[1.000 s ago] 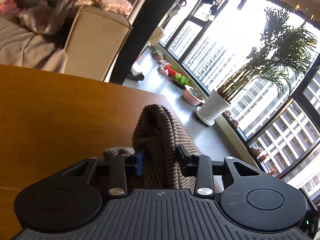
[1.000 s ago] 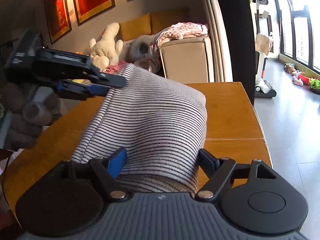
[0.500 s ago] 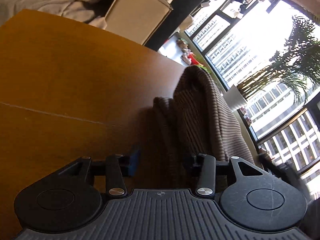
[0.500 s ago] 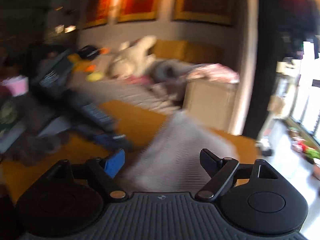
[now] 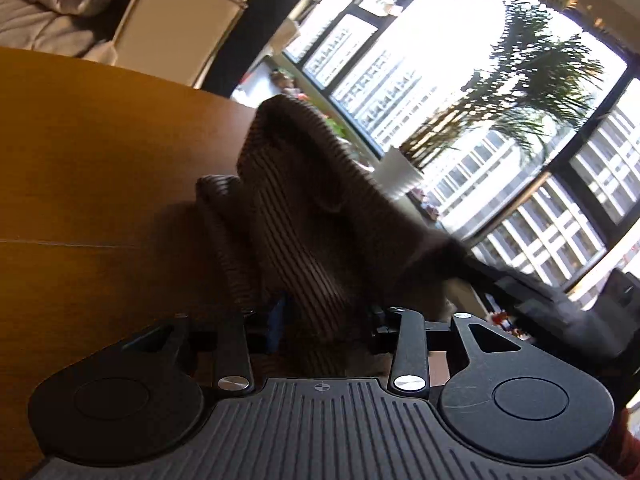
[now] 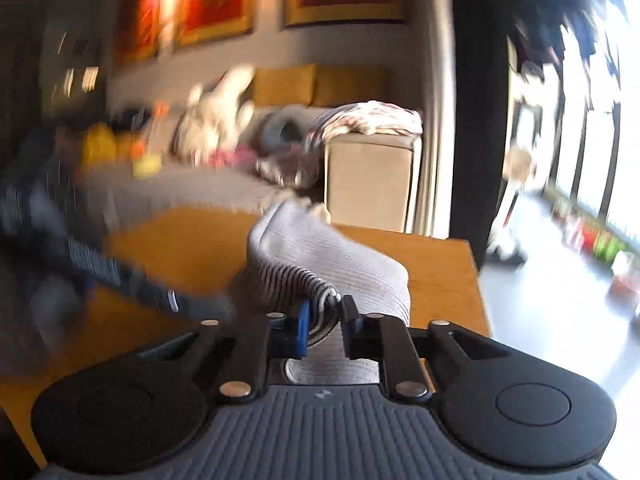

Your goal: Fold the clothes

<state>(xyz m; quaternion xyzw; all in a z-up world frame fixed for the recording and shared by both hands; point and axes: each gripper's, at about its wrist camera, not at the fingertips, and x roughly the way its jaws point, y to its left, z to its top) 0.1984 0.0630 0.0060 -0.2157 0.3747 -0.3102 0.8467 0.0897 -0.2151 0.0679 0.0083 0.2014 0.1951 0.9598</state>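
Right view smeared by motion blur; my left claw [image 6: 132, 280] only a dark streak there. Right claw [image 6: 323, 322] nearly closed, pinching a bunched edge of the striped garment [image 6: 332, 256] above the table [image 6: 440, 264]. Left claw [image 5: 326, 320] partly open, cloth between its fingers; grip unclear

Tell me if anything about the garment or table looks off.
Nothing looks damaged or spilled. The striped garment is bunched in a lumpy heap on the wooden table, not flat. The right gripper pinches a fold; the left gripper has cloth between its fingers.
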